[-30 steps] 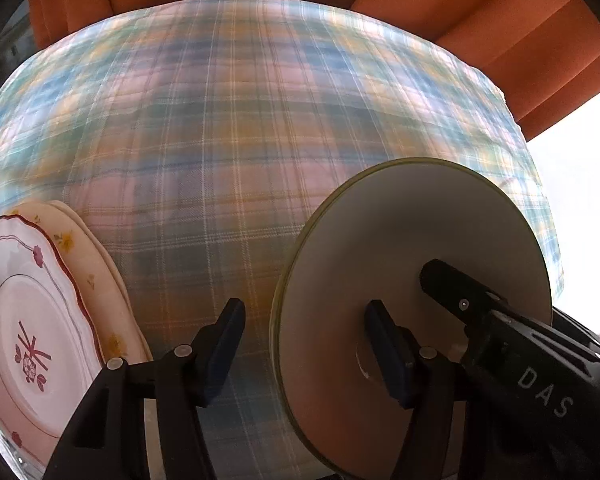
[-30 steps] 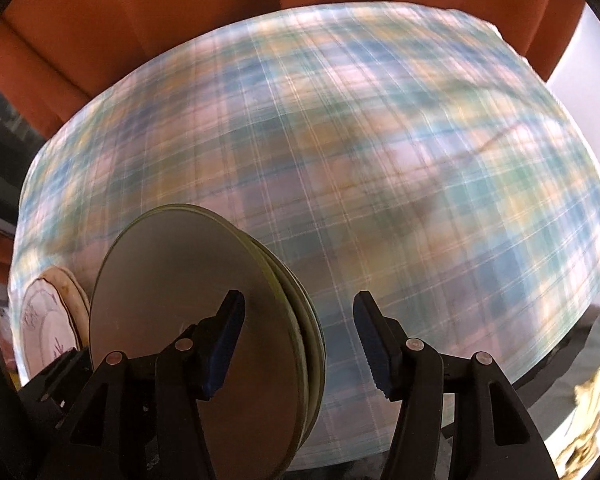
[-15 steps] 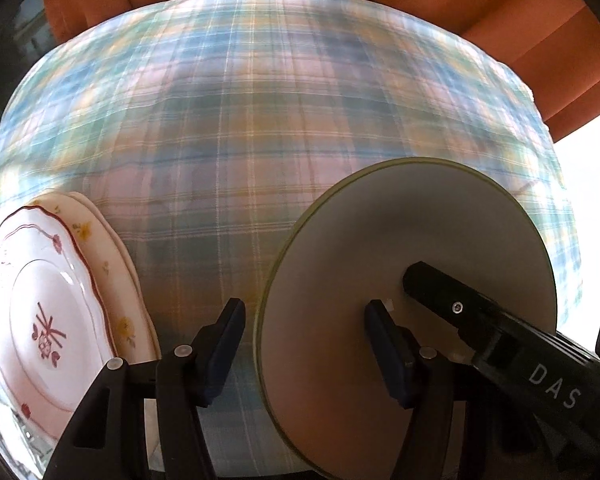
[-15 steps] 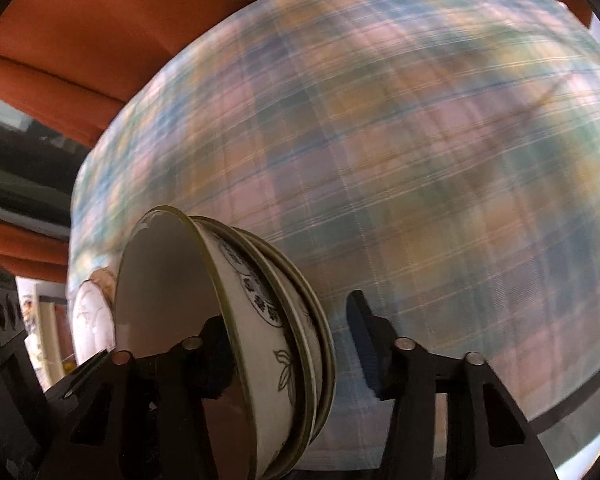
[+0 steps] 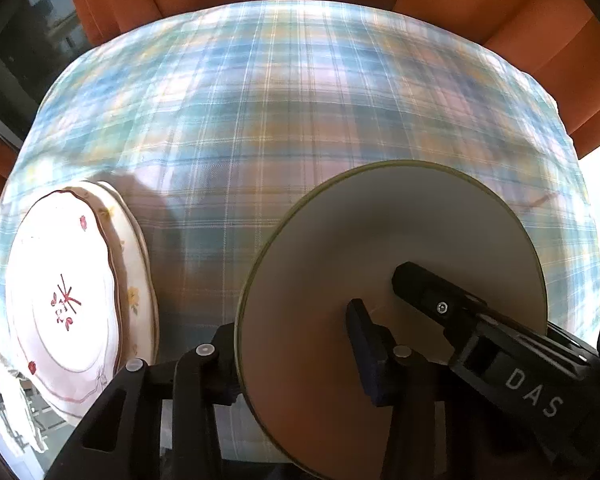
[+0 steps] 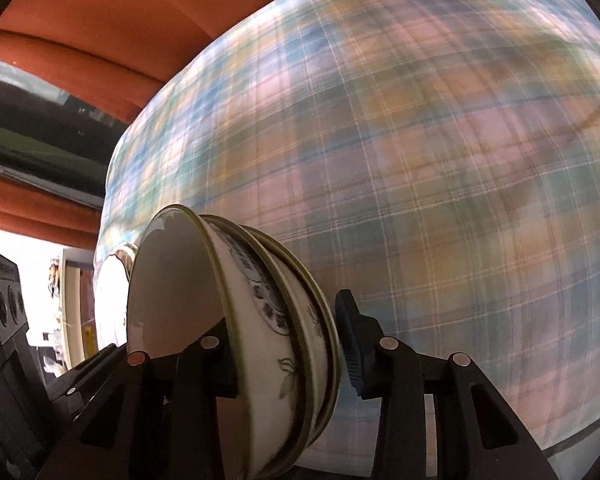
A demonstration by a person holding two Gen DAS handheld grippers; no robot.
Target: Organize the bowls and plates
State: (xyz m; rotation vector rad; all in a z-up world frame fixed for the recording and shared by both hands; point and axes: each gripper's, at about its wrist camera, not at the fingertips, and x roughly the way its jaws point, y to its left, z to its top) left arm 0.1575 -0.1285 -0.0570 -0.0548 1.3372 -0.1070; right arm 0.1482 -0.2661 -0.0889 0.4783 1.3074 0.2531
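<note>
Bowls (image 6: 236, 352), nested stack, near centre of plaid tabletop (image 5: 300, 120). Both tongs now straddle opposite rims: right tongs (image 6: 284, 352) pinching all the walls, left tongs (image 5: 296, 348) closing on its rim w/ wall between. Lift looks imminent. Plates (image 5: 68, 304) stacked at left.

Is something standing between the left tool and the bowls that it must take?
Nothing visible does. The left tool straddles the wall of the stacked bowls, its jaws closing around it.

Pastel plaid tablecloth (image 5: 300, 120), olive-rimmed cream bowls (image 6: 260, 320), red-flowered white plates (image 5: 64, 300)
</note>
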